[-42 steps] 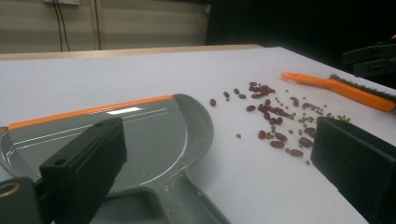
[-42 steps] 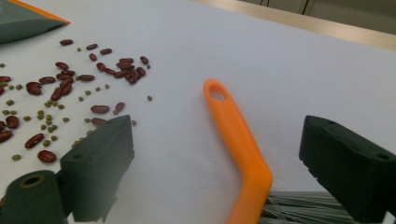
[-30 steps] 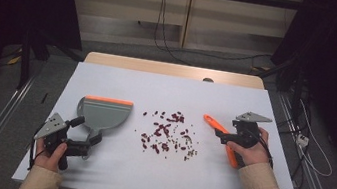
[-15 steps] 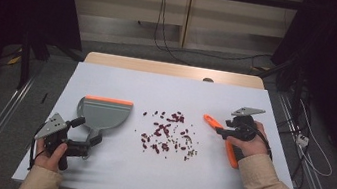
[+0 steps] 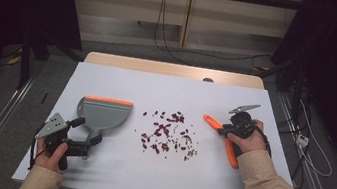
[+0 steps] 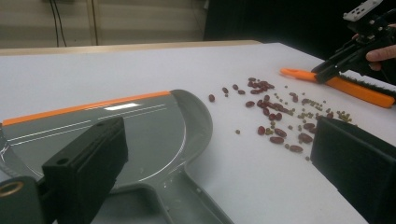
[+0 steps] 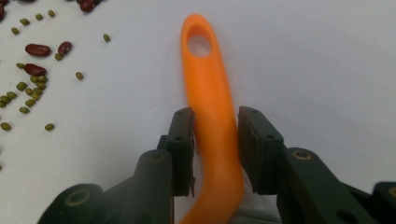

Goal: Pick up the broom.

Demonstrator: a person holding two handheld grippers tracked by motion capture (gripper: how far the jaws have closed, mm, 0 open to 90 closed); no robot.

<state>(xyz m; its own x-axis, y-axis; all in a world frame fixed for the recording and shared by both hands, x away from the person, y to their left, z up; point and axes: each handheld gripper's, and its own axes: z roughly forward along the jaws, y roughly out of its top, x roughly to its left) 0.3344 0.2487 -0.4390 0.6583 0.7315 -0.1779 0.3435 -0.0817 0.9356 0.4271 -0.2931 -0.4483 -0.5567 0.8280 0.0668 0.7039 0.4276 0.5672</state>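
Left tongs (image 5: 83, 138) hang just above the counter (image 5: 108, 176) near its front left corner, jaws spread wide with nothing pressed between them; in the left gripper view the handle of the grey dustpan (image 6: 140, 135) lies in the gap, untouched.

Dustpan (image 5: 103, 115) sits flat just ahead of them, orange lip pointing away from the person. Thin moulded plastic, so likely light and stiff; the handle is the obvious place to take it, and it may skate on the smooth sheet if nudged.

Centre: a loose scatter of red beans (image 5: 166, 132) and smaller green ones (image 7: 28, 100), spread between dustpan and brush. Small, hard, prone to roll.

Right: the orange brush (image 5: 223, 138) lies on the counter, hanging-hole end toward the beans. Right tongs (image 7: 215, 144) straddle its handle part-way along; their jaws have just been closing. The pads look to be against both sides of the plastic, though a thin gap on one side cannot be ruled out. Handle is smooth, curved, rigid and looks light; gripping mid-handle should give good sweeping control, but it could twist between flat pads.
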